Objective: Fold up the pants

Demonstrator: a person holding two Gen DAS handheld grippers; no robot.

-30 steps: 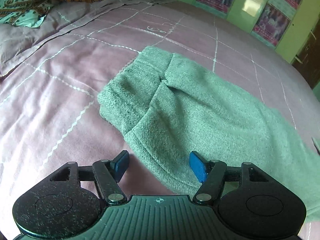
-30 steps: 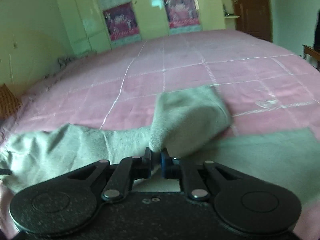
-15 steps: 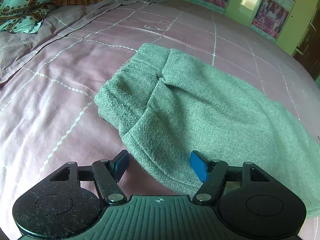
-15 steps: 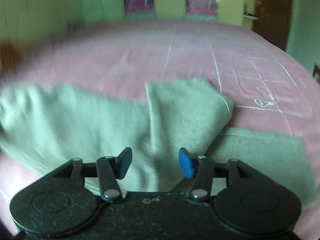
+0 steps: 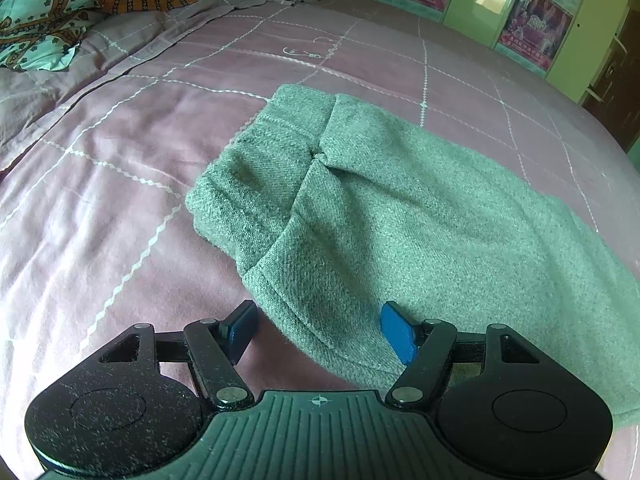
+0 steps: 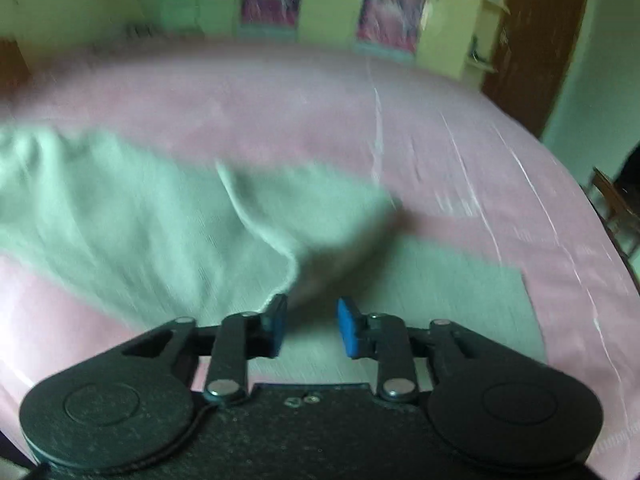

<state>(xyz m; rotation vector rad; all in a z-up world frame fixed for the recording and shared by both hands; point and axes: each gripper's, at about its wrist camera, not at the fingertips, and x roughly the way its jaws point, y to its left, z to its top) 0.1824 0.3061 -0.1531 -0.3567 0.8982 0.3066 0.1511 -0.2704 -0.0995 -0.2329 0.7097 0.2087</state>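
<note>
Left wrist view first: patterned teal and orange pillows (image 5: 60,4) sit at the far left by the head of the bed, whose pink quilted cover with white stitched lines (image 5: 120,152) fills the frame. Toward the middle lie the grey-green woven wool pants (image 5: 380,208), their doubled hem end nearest the left claw (image 5: 316,332). That claw hangs spread above the hem corner, one blue pad over bare cover, the other over cloth, pinching nothing. Right wrist view, blurred by motion: the same pants run from the left edge across the centre, a folded flap (image 6: 280,216) lying on top of a flat layer (image 6: 460,292). The right claw (image 6: 310,328) hovers over that flat layer with a clear gap between its pads; its jaws are closing, yet no cloth appears between them. Green cupboards with posters (image 6: 328,12) stand behind. Judging by this, a first fold is laid and the next grasp is being set up. To do it well, each claw should bite both layers at an outer corner, lift together, keep the edge taut, and lay it square so that the hems align.
</note>
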